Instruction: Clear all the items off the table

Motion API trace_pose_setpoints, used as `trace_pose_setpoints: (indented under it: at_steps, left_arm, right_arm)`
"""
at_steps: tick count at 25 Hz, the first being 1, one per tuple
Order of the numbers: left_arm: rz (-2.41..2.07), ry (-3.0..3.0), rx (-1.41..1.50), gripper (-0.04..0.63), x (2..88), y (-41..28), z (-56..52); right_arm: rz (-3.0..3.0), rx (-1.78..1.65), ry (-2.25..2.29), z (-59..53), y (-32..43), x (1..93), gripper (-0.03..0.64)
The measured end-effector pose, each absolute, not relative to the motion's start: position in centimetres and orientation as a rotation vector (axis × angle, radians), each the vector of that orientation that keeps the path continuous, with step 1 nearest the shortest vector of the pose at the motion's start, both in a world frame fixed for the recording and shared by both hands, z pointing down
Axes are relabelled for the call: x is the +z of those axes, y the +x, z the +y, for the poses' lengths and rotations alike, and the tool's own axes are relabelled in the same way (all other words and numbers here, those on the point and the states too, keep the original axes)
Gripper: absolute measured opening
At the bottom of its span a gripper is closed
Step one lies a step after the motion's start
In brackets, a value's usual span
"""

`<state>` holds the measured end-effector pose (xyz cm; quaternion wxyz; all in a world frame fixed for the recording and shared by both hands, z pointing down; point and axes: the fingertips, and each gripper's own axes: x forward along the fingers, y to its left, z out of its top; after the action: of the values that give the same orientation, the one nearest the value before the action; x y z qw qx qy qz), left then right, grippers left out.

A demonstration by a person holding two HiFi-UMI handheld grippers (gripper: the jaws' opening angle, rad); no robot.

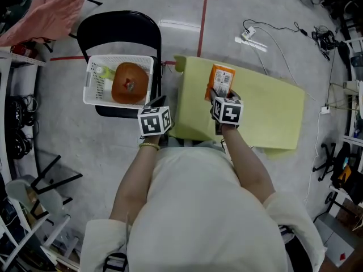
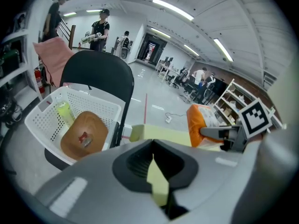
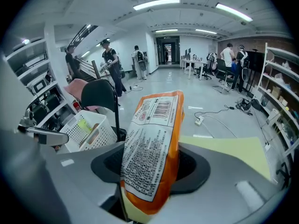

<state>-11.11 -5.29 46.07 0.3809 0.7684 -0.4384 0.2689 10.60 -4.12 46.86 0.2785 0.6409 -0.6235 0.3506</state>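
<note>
An orange snack bag (image 1: 221, 79) hangs over the near left part of the yellow table (image 1: 272, 109), and my right gripper (image 1: 218, 97) is shut on its lower end. In the right gripper view the bag (image 3: 152, 143) stands upright between the jaws, its printed back facing the camera. My left gripper (image 1: 157, 102) is shut and empty, beside the table's left edge and just short of the white basket (image 1: 89, 92). The basket sits on a black chair (image 1: 119, 27) and holds a brown round item (image 1: 129, 83) and a yellow-green bottle (image 1: 102, 72).
A pink cloth (image 1: 45, 10) lies on a rack at the far left. A power strip (image 1: 247, 34) and cables run across the floor beyond the table. Black stands and shelves line both sides. Several people stand far off in the room (image 2: 98, 29).
</note>
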Motion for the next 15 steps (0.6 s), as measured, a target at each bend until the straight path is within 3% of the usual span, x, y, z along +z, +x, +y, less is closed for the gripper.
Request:
trace_pose_setpoints:
  at_steps: [15]
  left_arm:
    - [-1.263,1.849,0.597,0.009,46.3,-19.4,-6.7]
  right_arm:
    - [-1.815,0.86,1.528,-9.0,0.8,46.7,0.252]
